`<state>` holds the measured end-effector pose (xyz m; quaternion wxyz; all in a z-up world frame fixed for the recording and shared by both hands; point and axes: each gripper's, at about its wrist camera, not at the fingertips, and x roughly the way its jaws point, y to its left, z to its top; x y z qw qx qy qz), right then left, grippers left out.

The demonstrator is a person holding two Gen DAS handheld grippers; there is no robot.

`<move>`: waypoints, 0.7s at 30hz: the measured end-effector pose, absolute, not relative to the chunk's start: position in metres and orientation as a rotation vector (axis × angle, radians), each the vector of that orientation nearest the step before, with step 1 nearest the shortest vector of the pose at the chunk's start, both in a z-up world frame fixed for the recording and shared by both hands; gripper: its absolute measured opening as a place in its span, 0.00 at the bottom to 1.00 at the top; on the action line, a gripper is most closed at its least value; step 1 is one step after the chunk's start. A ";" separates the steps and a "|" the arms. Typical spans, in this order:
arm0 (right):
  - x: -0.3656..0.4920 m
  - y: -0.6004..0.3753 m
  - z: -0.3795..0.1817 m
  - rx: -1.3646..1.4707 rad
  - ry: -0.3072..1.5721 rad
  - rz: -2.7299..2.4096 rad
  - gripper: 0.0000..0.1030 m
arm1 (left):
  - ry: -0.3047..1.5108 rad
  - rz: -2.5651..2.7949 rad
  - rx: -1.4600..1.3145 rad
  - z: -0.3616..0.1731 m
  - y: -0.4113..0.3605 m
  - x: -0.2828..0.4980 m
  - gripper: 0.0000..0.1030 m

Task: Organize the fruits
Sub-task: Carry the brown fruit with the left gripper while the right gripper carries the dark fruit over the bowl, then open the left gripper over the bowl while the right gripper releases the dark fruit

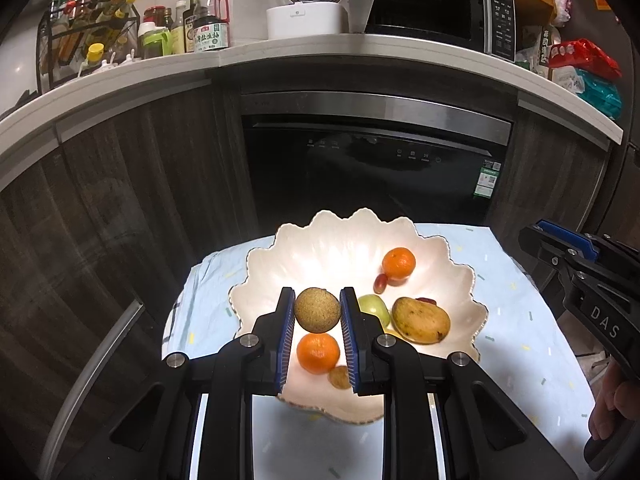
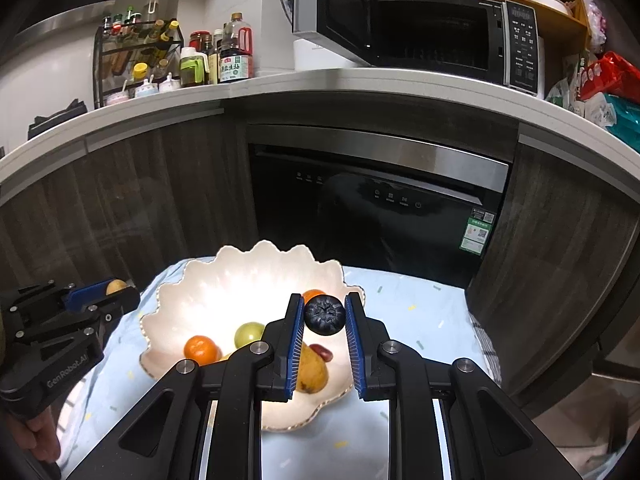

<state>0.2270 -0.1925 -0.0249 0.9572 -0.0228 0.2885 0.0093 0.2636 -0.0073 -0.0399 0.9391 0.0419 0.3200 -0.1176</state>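
A white scalloped bowl stands on a light blue cloth. In it lie two oranges, a green fruit, a yellow mango, a red grape and a small brown fruit. My left gripper is shut on a round brown fruit above the bowl; it also shows in the right wrist view. My right gripper is shut on a dark blueberry above the bowl's right side.
The blue cloth covers a small table in front of a black built-in dishwasher. A counter above holds bottles, a rice cooker and an open microwave. Dark wood cabinets flank both sides.
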 end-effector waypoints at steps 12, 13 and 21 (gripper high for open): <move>0.276 -0.196 -0.044 -0.046 0.638 0.022 0.21 | 0.688 -0.222 0.087 -0.061 -0.011 0.311 0.23; 0.281 -0.196 -0.047 -0.047 0.646 0.022 0.21 | 0.692 -0.221 0.086 -0.063 -0.010 0.314 0.22; 0.307 -0.198 -0.071 -0.048 0.719 0.022 0.21 | 0.733 -0.210 0.083 -0.083 -0.009 0.338 0.23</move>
